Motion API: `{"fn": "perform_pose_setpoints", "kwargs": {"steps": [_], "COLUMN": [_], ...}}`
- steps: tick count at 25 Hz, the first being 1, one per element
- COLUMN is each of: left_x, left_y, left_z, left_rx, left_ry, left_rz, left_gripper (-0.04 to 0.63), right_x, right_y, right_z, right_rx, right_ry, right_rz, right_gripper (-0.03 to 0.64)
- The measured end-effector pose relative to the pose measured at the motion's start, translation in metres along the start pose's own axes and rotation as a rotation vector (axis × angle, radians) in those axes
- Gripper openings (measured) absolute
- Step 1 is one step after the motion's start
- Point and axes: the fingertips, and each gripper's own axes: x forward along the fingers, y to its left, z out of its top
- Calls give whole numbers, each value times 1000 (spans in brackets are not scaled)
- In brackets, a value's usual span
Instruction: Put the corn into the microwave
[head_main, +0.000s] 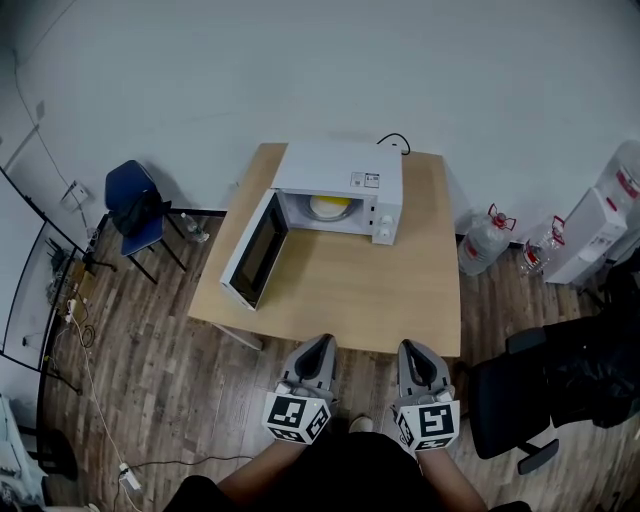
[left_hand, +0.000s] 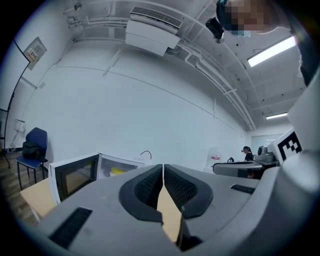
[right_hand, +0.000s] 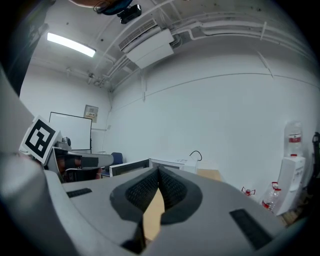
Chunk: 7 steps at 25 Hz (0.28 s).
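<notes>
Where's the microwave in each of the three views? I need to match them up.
Head view: microwave at top centre, at the far side of the table, door swung open to the left.
Left gripper view: microwave at lower left, just left of the jaws, door open.
Right gripper view: microwave at centre, just above the jaws.
Shared landmark: the black cable looping up behind it.

A: Colours around the microwave (head_main: 345, 178)?
B: White shell, dark door glass, yellow corn (head_main: 330, 206). Pale wood table (head_main: 350, 300).
A: And the grippers?
B: Grey left gripper (head_main: 323, 342) and right gripper (head_main: 412, 347), black-and-white square markers (head_main: 296, 418). Blue chair (head_main: 130, 195), streaky brown plank floor (head_main: 150, 380).
</notes>
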Motion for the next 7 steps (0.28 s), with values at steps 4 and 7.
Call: {"fn": "perform_pose_setpoints", "kwargs": {"steps": [4,7], "left_x": [-2,-6], "left_y": [-2,-4], "left_z": [-1,-4], "left_rx": [-4,-4], "left_ry": [9,17], "left_rz": [-1,1], "left_gripper": [18,20], "right_x": [-4,-9], "right_y": [1,2], "right_z": [0,-4], "right_rx": [4,3], "right_ry": [4,15], "right_rz": [-1,1], "right_gripper": [60,60]}}
